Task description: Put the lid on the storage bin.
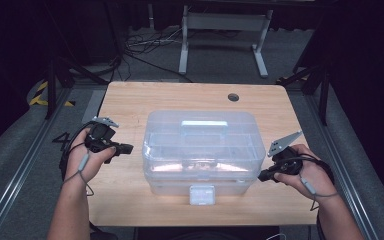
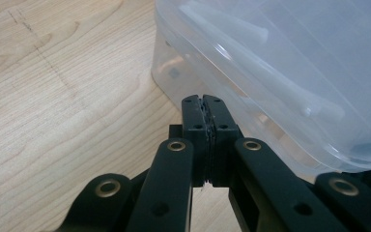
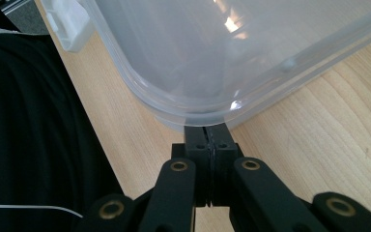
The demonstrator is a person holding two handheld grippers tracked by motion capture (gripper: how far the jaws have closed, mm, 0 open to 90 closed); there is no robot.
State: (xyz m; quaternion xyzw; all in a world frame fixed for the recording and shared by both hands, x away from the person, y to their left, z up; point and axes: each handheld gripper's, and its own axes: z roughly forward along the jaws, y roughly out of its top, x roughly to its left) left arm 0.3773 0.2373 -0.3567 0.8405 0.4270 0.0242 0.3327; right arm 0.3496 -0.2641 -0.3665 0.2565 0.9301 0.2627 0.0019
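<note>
We see the clear plastic box [image 1: 200,150] mid-table [image 1: 130,100]: light, stiff, slippery. Left claw [image 2: 204,104] and right claw [image 3: 205,130], both closed and empty, flank it; we'd take its top handle [image 1: 204,125].

1. The storage box [image 1: 200,150] is clear, faintly bluish plastic, with a frosted white handle [image 1: 204,125] and a white latch [image 1: 201,194].
2. The surface [image 1: 130,100] is pale wood with fine brown grain and 1 dark round hole [image 1: 233,97].
3. The left gripper [image 2: 203,104] and right gripper [image 3: 205,130] are black with brass-coloured rivets; each carries a grey plate.
4. The floor [image 1: 220,50] is grey.
</note>
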